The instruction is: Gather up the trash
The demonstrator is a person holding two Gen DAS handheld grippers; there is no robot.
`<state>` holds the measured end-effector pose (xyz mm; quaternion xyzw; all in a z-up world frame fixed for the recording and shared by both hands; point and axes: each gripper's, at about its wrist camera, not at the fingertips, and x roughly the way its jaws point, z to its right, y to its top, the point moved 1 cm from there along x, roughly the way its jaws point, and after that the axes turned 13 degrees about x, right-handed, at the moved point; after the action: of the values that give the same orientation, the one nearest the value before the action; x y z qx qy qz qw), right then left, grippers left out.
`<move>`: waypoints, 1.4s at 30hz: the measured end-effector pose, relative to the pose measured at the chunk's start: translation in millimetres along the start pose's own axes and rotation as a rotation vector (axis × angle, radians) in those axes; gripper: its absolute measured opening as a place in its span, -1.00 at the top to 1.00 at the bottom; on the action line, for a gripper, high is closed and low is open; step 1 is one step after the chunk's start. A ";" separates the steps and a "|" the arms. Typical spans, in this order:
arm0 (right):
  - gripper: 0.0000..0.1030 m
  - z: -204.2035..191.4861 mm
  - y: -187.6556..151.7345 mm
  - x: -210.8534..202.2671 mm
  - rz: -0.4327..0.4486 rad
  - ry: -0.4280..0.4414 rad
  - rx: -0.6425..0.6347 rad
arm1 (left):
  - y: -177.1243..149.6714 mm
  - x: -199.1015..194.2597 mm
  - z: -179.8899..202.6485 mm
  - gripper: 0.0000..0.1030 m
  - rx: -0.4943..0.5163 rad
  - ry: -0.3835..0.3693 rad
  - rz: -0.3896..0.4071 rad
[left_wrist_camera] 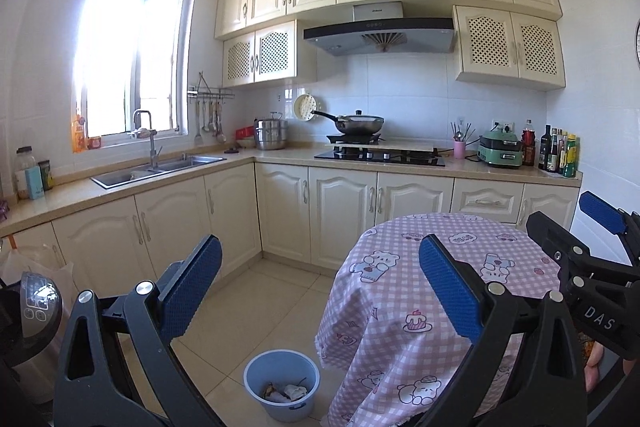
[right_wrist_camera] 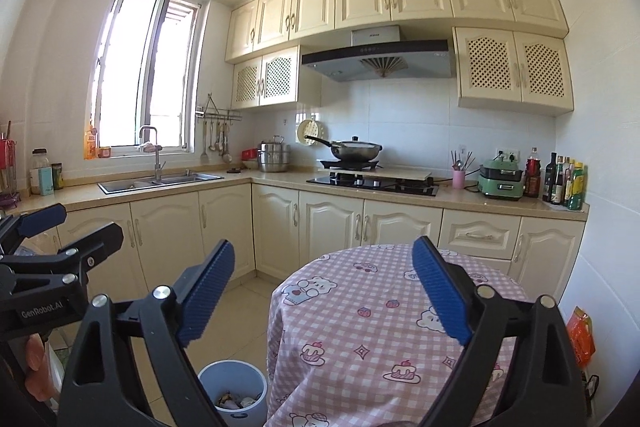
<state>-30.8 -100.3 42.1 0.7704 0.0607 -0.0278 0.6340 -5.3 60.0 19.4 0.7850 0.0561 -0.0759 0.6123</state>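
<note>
While you hold both tools up over the kitchen floor, your left gripper (left_wrist_camera: 320, 285) has its blue fingers (left_wrist_camera: 192, 287) spread wide with nothing between them, and your right gripper (right_wrist_camera: 324, 287) is spread just as wide and equally unloaded. The blue bin (left_wrist_camera: 281, 383) stands on the tiled floor (left_wrist_camera: 248, 307), just beside the hanging edge of the pink checked cloth (left_wrist_camera: 400, 307) that covers the round desk (right_wrist_camera: 380, 327). Crumpled trash (left_wrist_camera: 286, 391) lies in the bottom of that bin; from the right wrist view you see the same scraps (right_wrist_camera: 236, 401) low in the bin (right_wrist_camera: 234, 387). Your right gripper shows at the right edge of the left view (left_wrist_camera: 600, 267), beside the desk. Beyond, a pan (left_wrist_camera: 358, 123) sits on the stove (left_wrist_camera: 380, 155), and bottles (left_wrist_camera: 558, 151) stand on the far counter.
</note>
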 end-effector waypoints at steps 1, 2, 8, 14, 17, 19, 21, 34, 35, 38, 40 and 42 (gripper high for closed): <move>-0.72 1.0 0.7 -1.7 0.005 0.000 0.001 | 1.4 -1.8 1.3 -0.85 0.003 0.000 0.005; -0.72 2.8 1.6 -4.7 0.011 0.001 0.005 | 2.4 -3.4 2.4 -0.85 0.008 -0.001 0.009; -0.73 7.1 3.8 -11.7 0.026 0.001 0.018 | 3.4 -6.8 3.6 -0.85 0.012 0.004 0.019; -0.73 5.8 3.9 -11.1 0.022 0.011 0.018 | 2.0 -7.6 0.2 -0.85 0.013 0.008 0.020; -0.73 4.8 4.0 -10.4 0.018 0.018 0.020 | 2.2 -7.8 -0.4 -0.85 0.012 0.010 0.020; -0.73 4.0 4.0 -10.6 0.018 0.017 0.018 | 1.9 -8.2 0.8 -0.85 0.010 0.009 0.019; -0.73 3.4 4.2 -10.8 0.018 0.019 0.016 | 1.0 -8.2 0.3 -0.85 0.010 0.008 0.019; -0.73 1.8 4.8 -11.8 0.018 0.024 0.018 | 0.0 -9.0 1.3 -0.85 0.010 0.006 0.016; -0.74 1.7 4.6 -11.8 0.018 0.024 0.018 | 0.3 -8.7 1.7 -0.85 0.010 0.005 0.016; -0.74 2.0 4.1 -11.5 0.017 0.023 0.019 | 0.1 -6.8 2.2 -0.85 0.012 0.002 0.017; -0.74 1.7 4.1 -11.3 0.012 0.024 0.021 | -0.6 -6.3 2.6 -0.85 0.014 -0.002 0.015; -0.74 1.6 4.2 -11.4 0.013 0.022 0.022 | -0.9 -6.3 2.9 -0.85 0.016 -0.003 0.014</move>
<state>-41.5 -103.3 47.2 0.7779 0.0622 -0.0159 0.6251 -11.7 57.4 19.0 0.7902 0.0490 -0.0731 0.6065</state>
